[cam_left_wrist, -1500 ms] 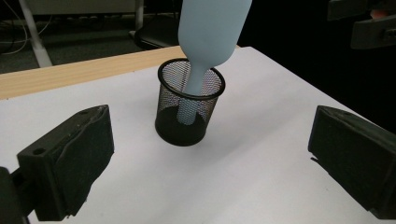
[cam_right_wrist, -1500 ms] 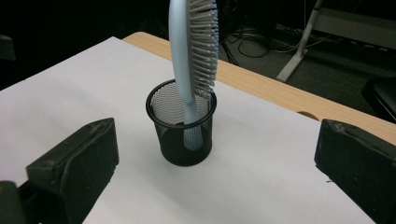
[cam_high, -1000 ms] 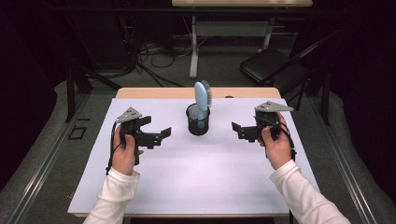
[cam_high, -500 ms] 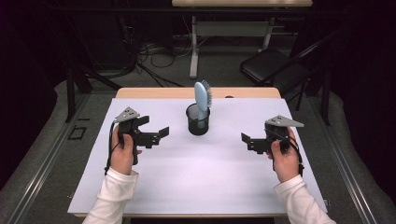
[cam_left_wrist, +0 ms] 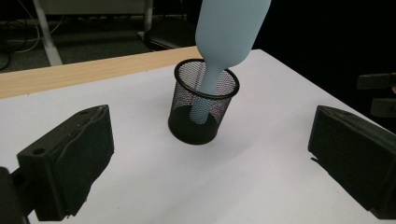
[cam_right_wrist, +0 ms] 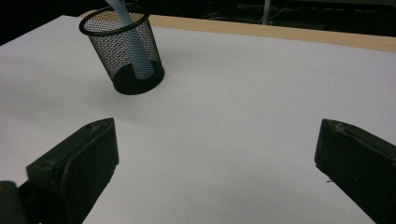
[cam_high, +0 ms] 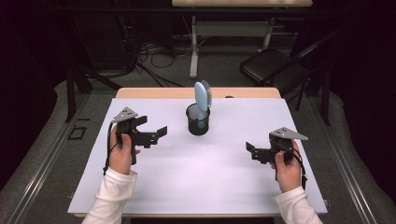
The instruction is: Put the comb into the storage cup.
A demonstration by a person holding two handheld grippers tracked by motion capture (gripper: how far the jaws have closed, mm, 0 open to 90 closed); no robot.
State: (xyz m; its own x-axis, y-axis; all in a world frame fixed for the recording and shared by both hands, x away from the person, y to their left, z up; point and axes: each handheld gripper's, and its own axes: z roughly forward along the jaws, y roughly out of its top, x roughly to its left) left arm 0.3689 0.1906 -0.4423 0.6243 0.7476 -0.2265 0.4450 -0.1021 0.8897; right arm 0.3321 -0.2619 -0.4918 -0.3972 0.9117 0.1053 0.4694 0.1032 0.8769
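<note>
Two tongs are over the table (cam_high: pixel 196 177): the left tongs (cam_high: pixel 159 134) and the right tongs (cam_high: pixel 251 150), each held in one hand, so two hands in all. Between and beyond the tongs stands one black mesh cup (cam_high: pixel 198 120), nearer the left tongs, and in it one light blue hairbrush (cam_high: pixel 201 95). Past the table, beyond the right tongs, there is one dark chair (cam_high: pixel 271 65).
</note>
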